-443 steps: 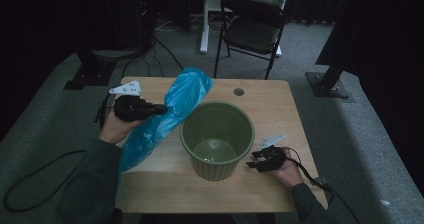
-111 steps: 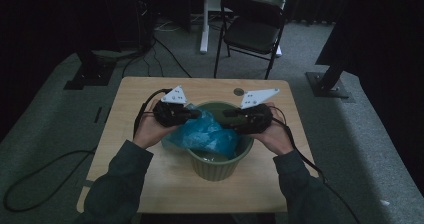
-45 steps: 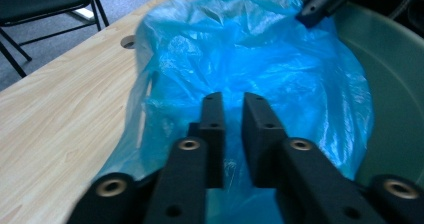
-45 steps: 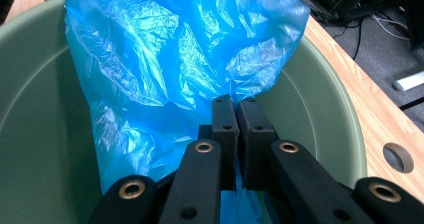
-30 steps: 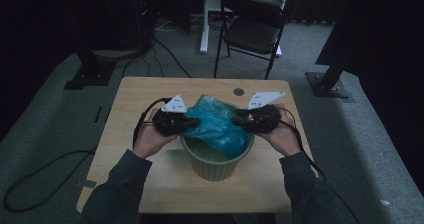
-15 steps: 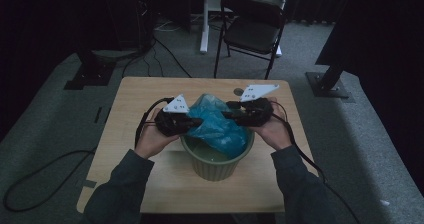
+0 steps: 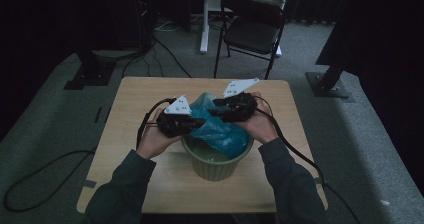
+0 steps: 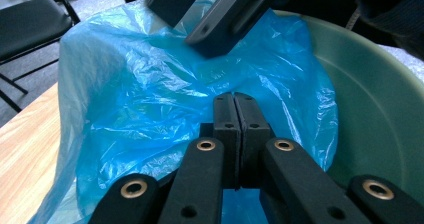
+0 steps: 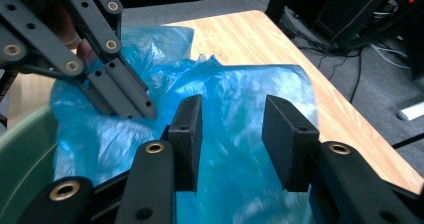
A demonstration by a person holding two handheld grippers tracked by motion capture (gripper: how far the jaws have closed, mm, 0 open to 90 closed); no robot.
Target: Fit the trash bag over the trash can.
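The blue bag (image 7: 216, 129) now sits bunched in the mouth of the green pot (image 7: 218, 163), my left gripper (image 8: 234, 115) clenched on its near edge, while my right gripper (image 9: 230, 134) has slid over it from the pot's side (jaws parted, gripping nothing), ready, I judge, to grab the far edge.
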